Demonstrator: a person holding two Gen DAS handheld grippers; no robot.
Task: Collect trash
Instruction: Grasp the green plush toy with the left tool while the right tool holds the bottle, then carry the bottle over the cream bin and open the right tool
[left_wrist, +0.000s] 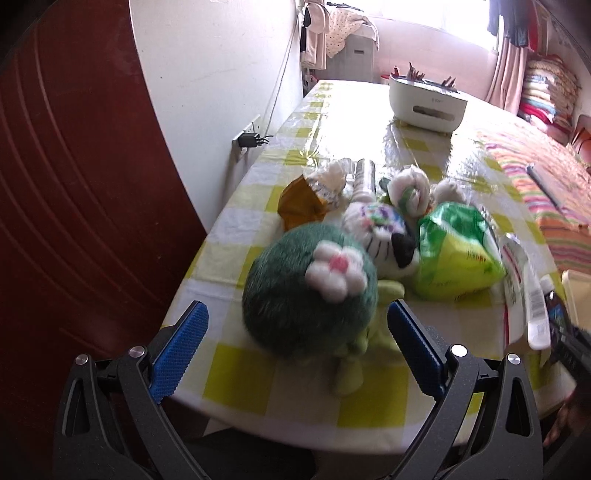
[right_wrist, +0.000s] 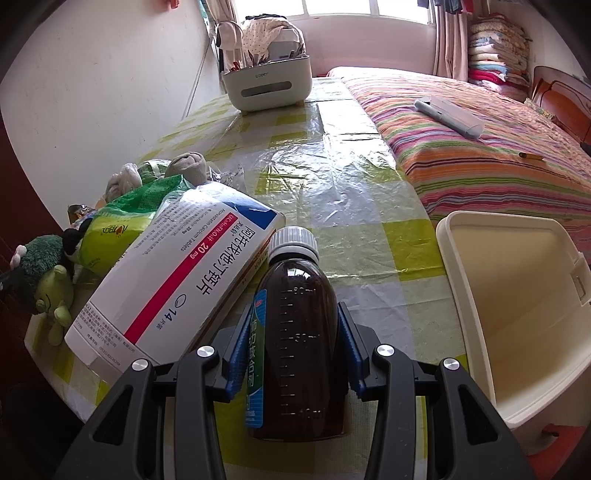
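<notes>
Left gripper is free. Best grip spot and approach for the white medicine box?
Grip the medicine box across its thin faces near the barcode end, coming from the table's near edge. That end sticks out toward the edge, while the far end leans on the green packet and the brown bottle in the right gripper crowds its right side. Left gripper is open.

You're holding a brown medicine bottle (right_wrist: 301, 332) with a white ribbed cap, lying lengthwise between the right tongs (right_wrist: 295, 347), cap pointing away. A white-and-pink tablet box (right_wrist: 177, 280) is lying tilted just beside it on the left. A green packet (left_wrist: 458, 251) and an orange wrapper (left_wrist: 301, 203) are lying behind on the tabletop (right_wrist: 351, 192). A cream bin (right_wrist: 524, 295) is standing open to the right.
</notes>
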